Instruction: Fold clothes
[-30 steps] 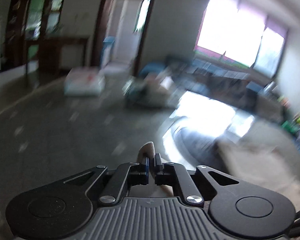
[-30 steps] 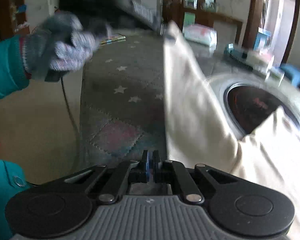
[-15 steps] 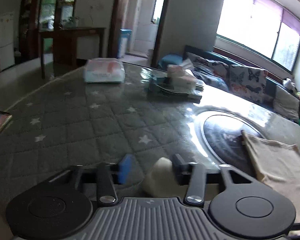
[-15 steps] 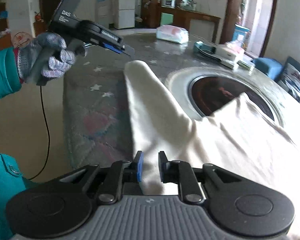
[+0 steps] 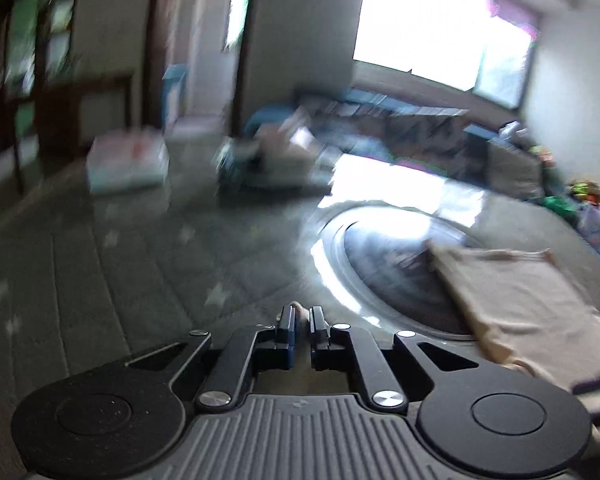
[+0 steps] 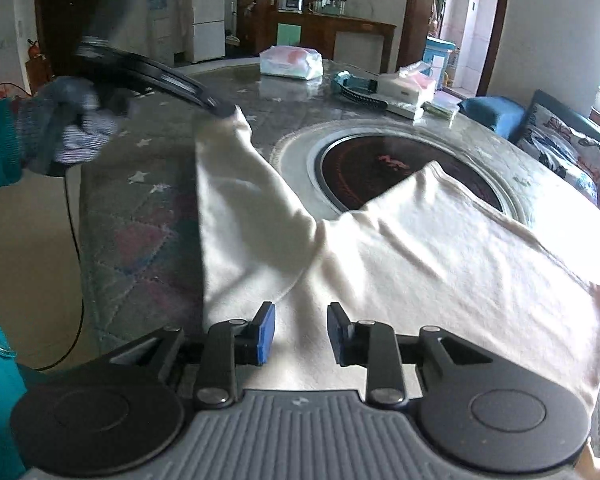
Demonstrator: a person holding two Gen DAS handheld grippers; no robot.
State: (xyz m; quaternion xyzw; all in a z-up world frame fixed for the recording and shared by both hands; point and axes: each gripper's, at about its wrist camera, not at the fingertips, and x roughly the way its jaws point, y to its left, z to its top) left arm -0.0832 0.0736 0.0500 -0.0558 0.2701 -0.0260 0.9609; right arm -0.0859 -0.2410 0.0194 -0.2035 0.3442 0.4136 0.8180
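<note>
A cream garment (image 6: 440, 248) lies on the round table, its body over the right side and one sleeve (image 6: 236, 184) stretched to the left. My left gripper (image 5: 300, 316) is shut on the sleeve's end; in the right wrist view it (image 6: 220, 110) pinches the sleeve tip above the table. In the blurred left wrist view the garment (image 5: 520, 304) lies at the right. My right gripper (image 6: 300, 334) is open, its jaws apart just above the cloth near the sleeve's base.
The table has a grey star-patterned quilted cover (image 6: 140, 184) and a dark round inset (image 6: 400, 164) in the middle. A tissue pack (image 6: 290, 62), a teal item (image 6: 354, 84) and boxes (image 6: 408, 88) sit at the far edge. A sofa (image 6: 568, 152) stands at the right.
My left gripper went from open to shut on the sleeve end and is moving, blurring its view. My right gripper opened wider and let go of the cloth.
</note>
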